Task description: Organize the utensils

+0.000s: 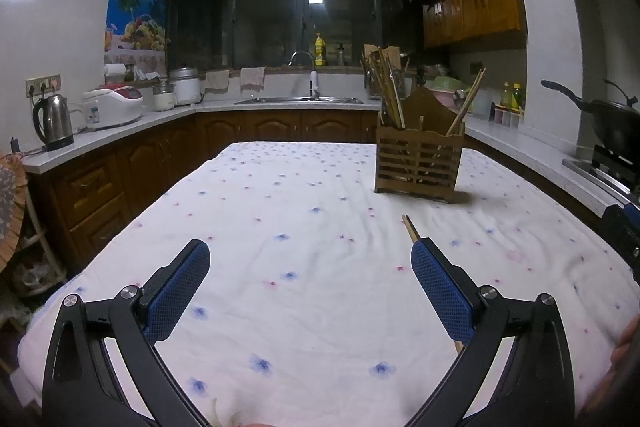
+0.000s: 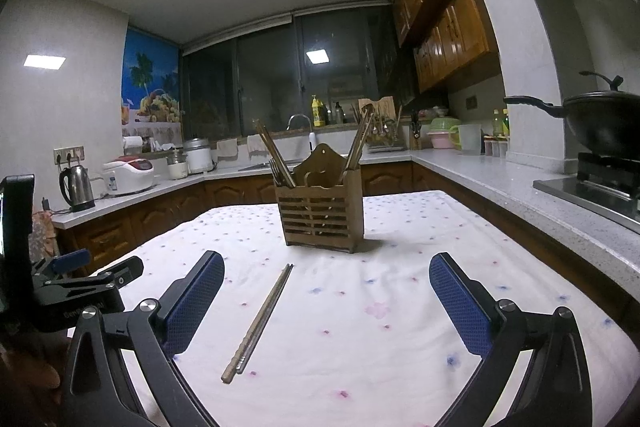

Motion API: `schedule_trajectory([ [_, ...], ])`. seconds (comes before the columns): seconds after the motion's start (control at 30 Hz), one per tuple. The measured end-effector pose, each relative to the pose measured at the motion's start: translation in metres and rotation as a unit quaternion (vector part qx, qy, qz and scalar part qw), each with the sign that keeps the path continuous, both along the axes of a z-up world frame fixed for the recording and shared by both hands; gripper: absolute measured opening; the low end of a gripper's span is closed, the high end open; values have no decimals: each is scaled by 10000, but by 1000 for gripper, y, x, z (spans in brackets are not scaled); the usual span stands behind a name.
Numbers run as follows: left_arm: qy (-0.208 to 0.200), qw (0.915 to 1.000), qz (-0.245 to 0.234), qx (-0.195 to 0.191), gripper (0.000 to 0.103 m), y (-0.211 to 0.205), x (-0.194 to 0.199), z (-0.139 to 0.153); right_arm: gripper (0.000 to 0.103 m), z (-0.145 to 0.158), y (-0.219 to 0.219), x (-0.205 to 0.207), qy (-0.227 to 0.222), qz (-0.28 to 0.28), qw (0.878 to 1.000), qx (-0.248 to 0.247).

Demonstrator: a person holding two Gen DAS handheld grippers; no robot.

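Fingers (image 2: pixel 460 301) of the right gripper (image 2: pixel 326 301): spread wide, pinching nothing. Fingers (image 1: pixel 178 289) of the left gripper (image 1: pixel 310 291): likewise spread, empty.

Chopsticks (image 2: pixel 260 321): one pair, lying together on the tabletop (image 2: pixel 400 367) between the right fingers, nearer the left one. Likely light, stiff, thin, prone to roll; best pinched mid-length, both at once.

Wooden holder (image 2: pixel 320 217): slatted, upright, farther back, already stocked with chopsticks. Nothing lies between pair and holder.

Wok (image 2: pixel 600 123): on the stove at right, well apart.
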State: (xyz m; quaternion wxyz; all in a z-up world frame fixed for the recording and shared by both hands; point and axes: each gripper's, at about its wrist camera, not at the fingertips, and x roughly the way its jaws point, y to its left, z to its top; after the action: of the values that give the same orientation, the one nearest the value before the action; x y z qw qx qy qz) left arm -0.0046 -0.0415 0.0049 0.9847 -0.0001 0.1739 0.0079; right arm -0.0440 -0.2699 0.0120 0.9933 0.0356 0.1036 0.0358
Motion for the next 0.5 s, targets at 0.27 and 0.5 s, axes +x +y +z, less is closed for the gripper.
schedule_trajectory([
  [0.27, -12, 10000, -42, 28, 103, -3, -2, 1, 103, 2, 4, 0, -8, 39, 10000, 11],
  [0.5, -35, 9999, -90, 63, 103, -6, -3, 2, 103, 2, 5, 0, -8, 39, 10000, 17],
])
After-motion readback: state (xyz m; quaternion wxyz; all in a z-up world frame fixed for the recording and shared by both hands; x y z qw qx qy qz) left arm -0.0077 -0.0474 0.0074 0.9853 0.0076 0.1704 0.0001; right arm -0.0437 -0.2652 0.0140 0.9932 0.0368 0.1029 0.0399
